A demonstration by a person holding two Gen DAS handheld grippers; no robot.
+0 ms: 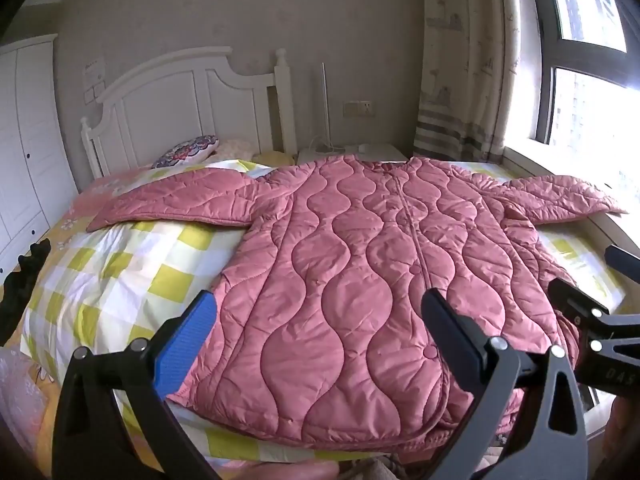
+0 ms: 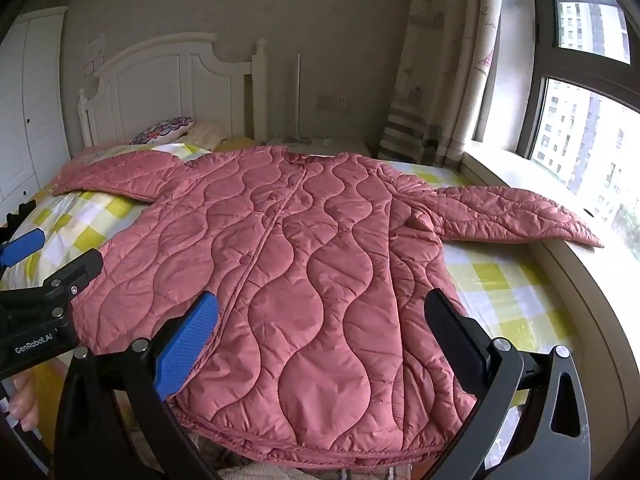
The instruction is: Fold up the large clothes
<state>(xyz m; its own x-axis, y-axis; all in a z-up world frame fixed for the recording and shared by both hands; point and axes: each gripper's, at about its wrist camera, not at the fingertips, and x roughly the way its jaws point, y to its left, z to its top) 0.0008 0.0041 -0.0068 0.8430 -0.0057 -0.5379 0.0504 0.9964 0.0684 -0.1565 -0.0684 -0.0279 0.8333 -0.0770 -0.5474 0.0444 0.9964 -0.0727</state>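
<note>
A large pink quilted jacket [image 1: 360, 264] lies flat, front up, on the bed, sleeves spread to both sides; it also shows in the right wrist view [image 2: 304, 264]. Its left sleeve [image 1: 172, 200] rests on the checked quilt, its right sleeve [image 2: 512, 216] reaches onto the window ledge. My left gripper [image 1: 320, 316] is open and empty, hovering over the jacket's lower hem on the left half. My right gripper [image 2: 320, 316] is open and empty, over the hem's right half. Each gripper appears at the edge of the other's view.
The bed has a yellow-white checked quilt [image 1: 120, 264], a patterned pillow [image 1: 188, 150] and a white headboard [image 1: 180, 104]. A window ledge [image 2: 560, 248] and curtain [image 2: 444, 60] lie to the right, a white wardrobe [image 1: 24, 152] to the left.
</note>
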